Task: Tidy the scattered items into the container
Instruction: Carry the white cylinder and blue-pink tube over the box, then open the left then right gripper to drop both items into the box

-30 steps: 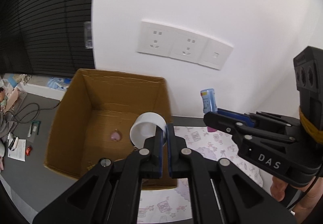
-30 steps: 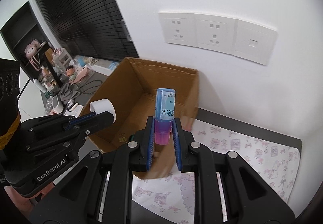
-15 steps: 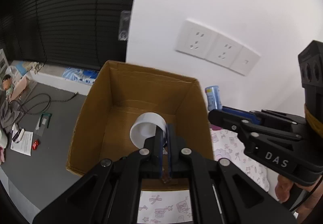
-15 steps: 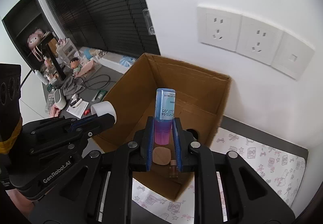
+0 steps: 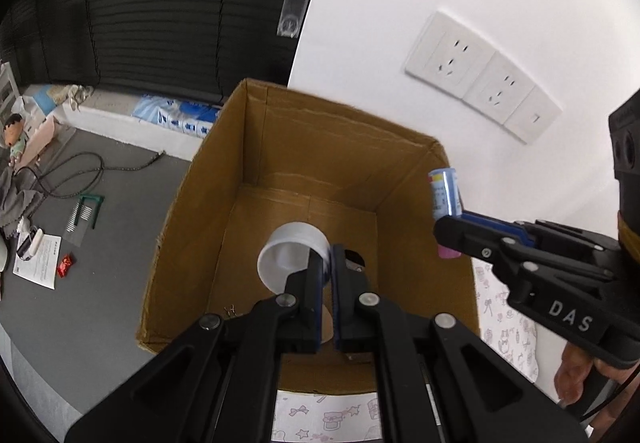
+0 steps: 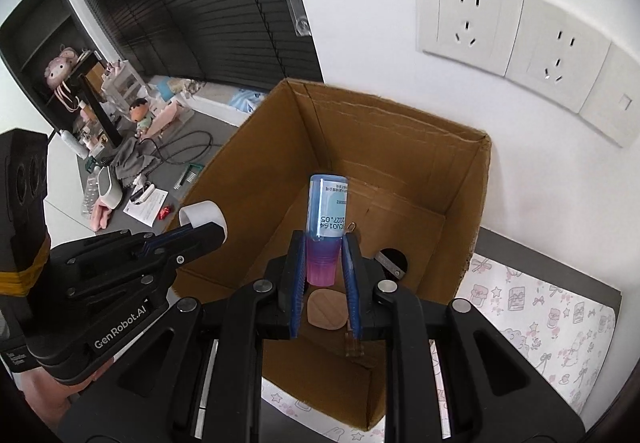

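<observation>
Both grippers are further over the cardboard box than a second ago; you now look almost straight down into it, where before it sat further ahead. The left gripper is pinching the rim of a white cup, jaws nearly together, held above the box floor. The right gripper is clamped on the pink end of a blue tube, upright, over the box's right side. Inside the box lie a wooden coaster-like piece and a dark round item. The box sits at the patterned mat's left edge.
</observation>
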Demonstrator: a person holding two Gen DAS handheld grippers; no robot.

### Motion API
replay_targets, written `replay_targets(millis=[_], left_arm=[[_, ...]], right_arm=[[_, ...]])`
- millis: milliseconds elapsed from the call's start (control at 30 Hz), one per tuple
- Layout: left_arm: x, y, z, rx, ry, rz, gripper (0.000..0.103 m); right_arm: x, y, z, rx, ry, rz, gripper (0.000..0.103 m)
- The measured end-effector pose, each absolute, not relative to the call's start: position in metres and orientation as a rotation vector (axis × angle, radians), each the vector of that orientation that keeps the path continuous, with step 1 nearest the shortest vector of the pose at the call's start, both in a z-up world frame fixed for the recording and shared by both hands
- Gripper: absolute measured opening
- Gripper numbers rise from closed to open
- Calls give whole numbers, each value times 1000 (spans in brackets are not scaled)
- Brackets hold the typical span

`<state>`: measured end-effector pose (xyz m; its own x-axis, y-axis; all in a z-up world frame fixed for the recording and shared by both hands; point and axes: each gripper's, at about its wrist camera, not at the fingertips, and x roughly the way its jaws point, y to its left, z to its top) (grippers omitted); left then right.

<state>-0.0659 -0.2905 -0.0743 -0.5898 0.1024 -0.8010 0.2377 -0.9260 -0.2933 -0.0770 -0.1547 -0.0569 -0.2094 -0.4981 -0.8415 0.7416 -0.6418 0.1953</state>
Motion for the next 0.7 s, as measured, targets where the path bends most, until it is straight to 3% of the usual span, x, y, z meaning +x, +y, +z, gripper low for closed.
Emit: replay_targets(millis=[600,700], left_arm=[[-76,-261,-118,1572,665,-2644,4],[-75,-262,-116,1558,654,-2640,8]], right_arm=[[-95,-156,-89,1300,317,-1921,18],[-95,-156,-89,1298,317,-1920,18]])
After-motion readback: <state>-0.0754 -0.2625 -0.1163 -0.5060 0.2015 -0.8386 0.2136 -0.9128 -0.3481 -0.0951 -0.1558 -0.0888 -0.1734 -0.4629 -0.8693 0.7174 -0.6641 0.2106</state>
